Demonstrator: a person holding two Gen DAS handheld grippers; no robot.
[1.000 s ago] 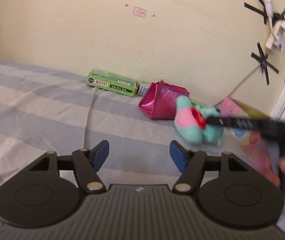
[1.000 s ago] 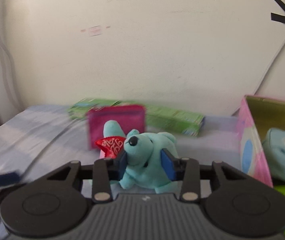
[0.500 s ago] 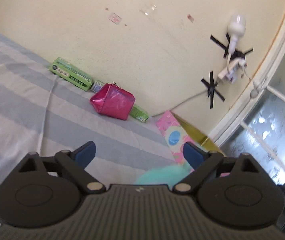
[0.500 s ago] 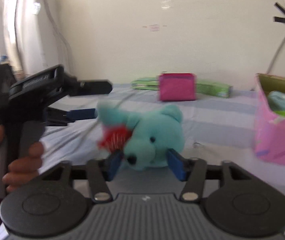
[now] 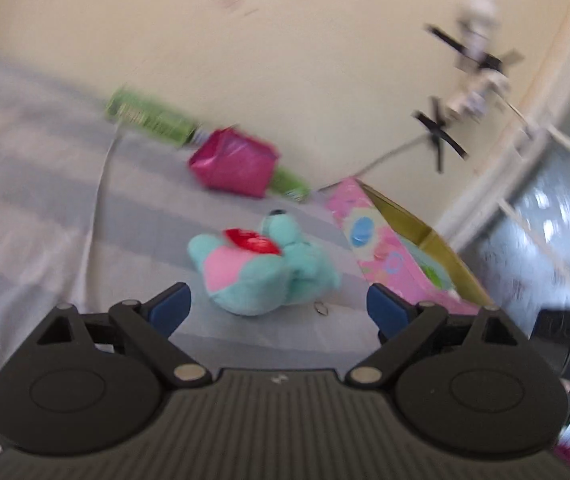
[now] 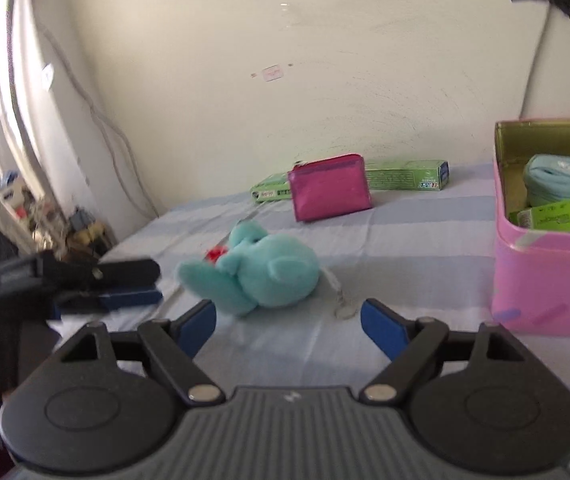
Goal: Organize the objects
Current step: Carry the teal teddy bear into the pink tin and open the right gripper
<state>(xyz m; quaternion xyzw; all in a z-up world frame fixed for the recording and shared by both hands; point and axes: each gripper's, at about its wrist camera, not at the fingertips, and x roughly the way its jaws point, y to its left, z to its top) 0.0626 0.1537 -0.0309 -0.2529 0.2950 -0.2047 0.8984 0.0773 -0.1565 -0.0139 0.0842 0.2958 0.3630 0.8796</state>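
Note:
A teal plush bear [image 5: 261, 272] with a pink belly and a red heart lies loose on the striped bed sheet [image 5: 37, 208]. My left gripper [image 5: 279, 306] is open, its blue pads wide apart just short of the bear. In the right wrist view the bear [image 6: 269, 276] lies on its side just ahead of my right gripper [image 6: 289, 318]. That gripper's jaws are opening, and no pad touches the plush. The left gripper [image 6: 157, 282] comes in from the left, close to the bear's leg.
A pink tin box [image 6: 545, 280] stands open at the right, holding a teal pouch [image 6: 561, 176] and a green carton [image 6: 557, 214]. Against the wall lie a magenta pouch [image 6: 329, 192] and green boxes [image 6: 405, 174]. A small metal ring [image 6: 343, 312] rests on the sheet.
The right gripper brought the bear toward the left gripper, lowered it onto the sheet and let go. The left jaws spread wide and its view swung onto the bear.

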